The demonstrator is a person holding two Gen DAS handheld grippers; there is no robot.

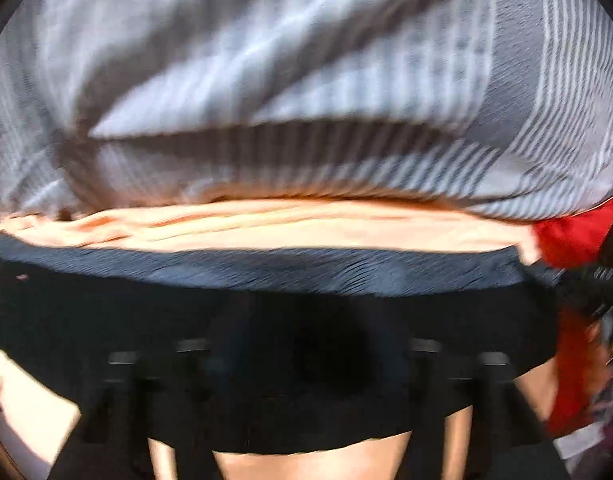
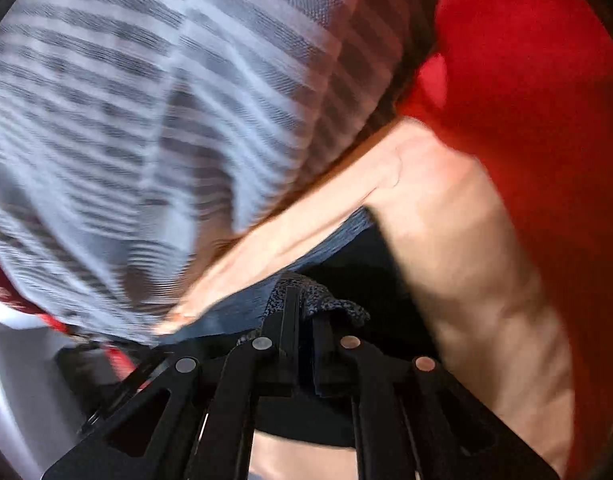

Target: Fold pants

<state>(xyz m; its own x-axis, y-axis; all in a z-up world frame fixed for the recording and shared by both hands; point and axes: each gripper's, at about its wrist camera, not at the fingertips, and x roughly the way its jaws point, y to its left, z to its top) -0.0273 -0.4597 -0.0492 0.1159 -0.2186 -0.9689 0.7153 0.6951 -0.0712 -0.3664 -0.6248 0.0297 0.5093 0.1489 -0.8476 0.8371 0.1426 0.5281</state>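
Observation:
The dark pants (image 1: 266, 276) lie as a wide band across a peach cloth (image 1: 306, 228) in the blurred left wrist view. My left gripper (image 1: 306, 360) hovers over them, its dark fingers spread wide and open; nothing is pressed between them. In the right wrist view my right gripper (image 2: 302, 312) has its fingers close together, shut on a speckled grey edge of the pants (image 2: 326, 300). The rest of the dark pants (image 2: 358, 256) trails away from the fingertips over the peach cloth (image 2: 446, 220).
A grey and white striped cloth (image 1: 306, 80) fills the upper part of the left wrist view and the left of the right wrist view (image 2: 146, 120). Red fabric (image 2: 526, 100) lies at the right, also red fabric (image 1: 566, 240). A pale surface (image 2: 10, 380) shows at the lower left.

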